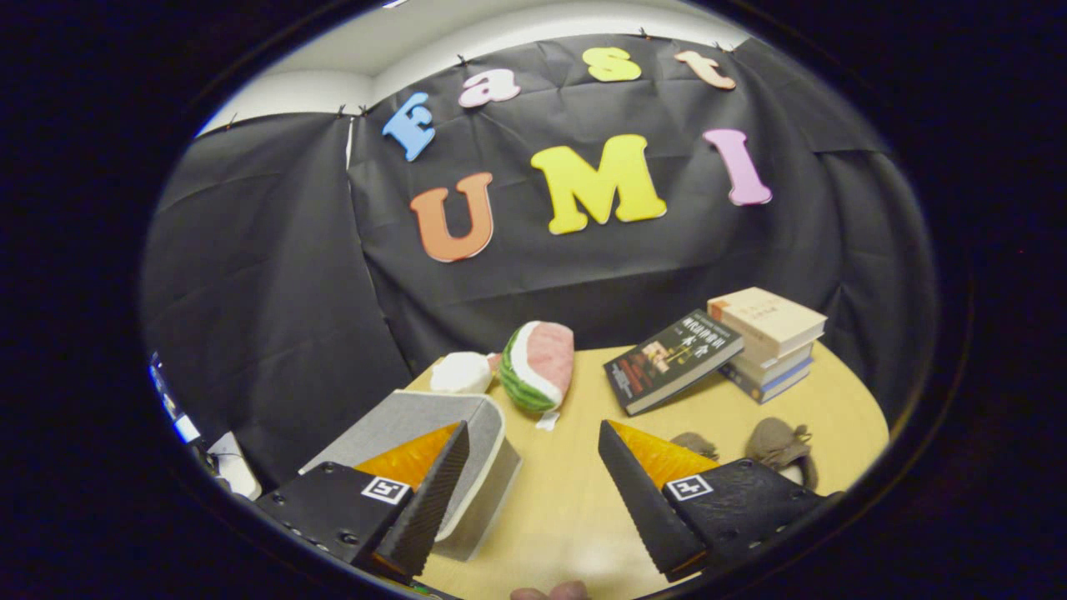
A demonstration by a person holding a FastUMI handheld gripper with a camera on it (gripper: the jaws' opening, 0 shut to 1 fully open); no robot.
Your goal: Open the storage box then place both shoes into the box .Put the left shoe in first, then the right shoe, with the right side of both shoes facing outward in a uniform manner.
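Note:
A grey storage box [467, 433] with a pale rim stands on the wooden table [575, 500], partly behind my left finger; its lid looks shut. Two brownish-grey shoes show beyond my right finger: one [779, 446] with its opening visible, the other [696, 443] mostly hidden by the finger. My gripper [533, 454] is open above the table, with bare tabletop between its fingers. The box lies just left of the gap and the shoes just right of it.
A watermelon-slice plush [540, 365] and a white plush [461, 372] lie at the table's far side. A dark book [671, 360] leans on a stack of books [767, 342] at the far right. A fingertip shows at the near edge.

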